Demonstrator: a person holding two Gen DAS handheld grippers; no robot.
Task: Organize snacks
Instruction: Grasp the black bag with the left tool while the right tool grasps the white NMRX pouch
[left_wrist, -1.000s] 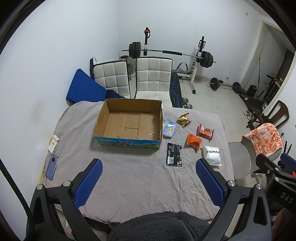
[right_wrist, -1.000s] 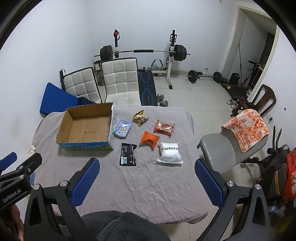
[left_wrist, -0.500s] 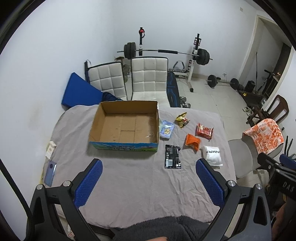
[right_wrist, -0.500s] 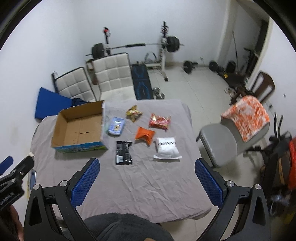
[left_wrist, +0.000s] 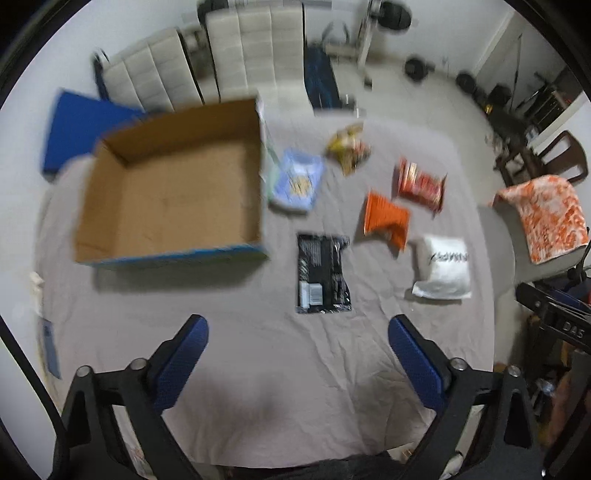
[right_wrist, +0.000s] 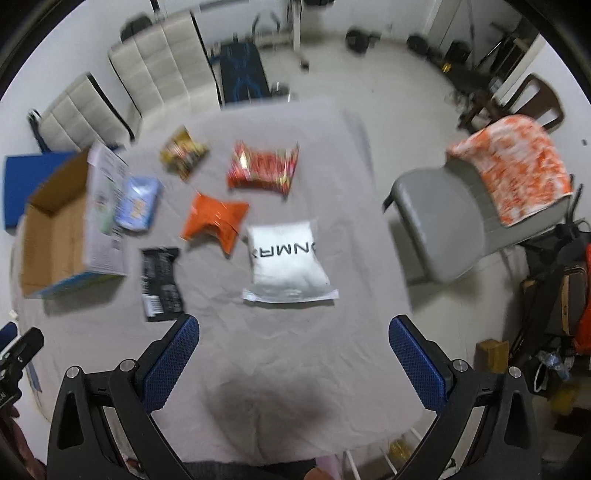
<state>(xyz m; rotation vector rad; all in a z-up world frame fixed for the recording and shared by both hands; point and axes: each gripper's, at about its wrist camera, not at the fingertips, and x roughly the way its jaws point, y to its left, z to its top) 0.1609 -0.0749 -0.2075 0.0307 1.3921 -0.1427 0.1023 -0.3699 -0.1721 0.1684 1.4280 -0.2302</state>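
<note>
1. The step in hand looks like the approach: no snack is picked up yet, and the cardboard box (left_wrist: 173, 192), at the left of the left wrist frame, sits empty on the grey-clothed surface (left_wrist: 258, 350).
2. The left tool (left_wrist: 297, 341) hangs above the near part of the surface with its blue pads wide apart and nothing between them.
3. The right tool (right_wrist: 293, 338) is likewise spread apart and empty, low in its frame, above bare cloth.
4. Six snacks lie loose to the right of the box. In the left wrist frame these are a pale blue packet (left_wrist: 297, 181) just beside the box wall, a yellow packet (left_wrist: 347, 147) above it, a red packet (left_wrist: 421, 184) at right of centre, an orange packet (left_wrist: 386, 218) below it, a black packet (left_wrist: 323, 273) nearest the left tool, and a white bag (left_wrist: 443, 267) at the right.
5. In the right wrist frame the white bag (right_wrist: 286, 266) lies nearest and just ahead of that tool, so it seems the likely first pick.
6. The next move probably calls for lowering a tool over one packet, straddling its puffed middle, closing gently, then carrying it to the box.
7. Both frames are blurred, so fine print and packet edges are hard to read.
</note>
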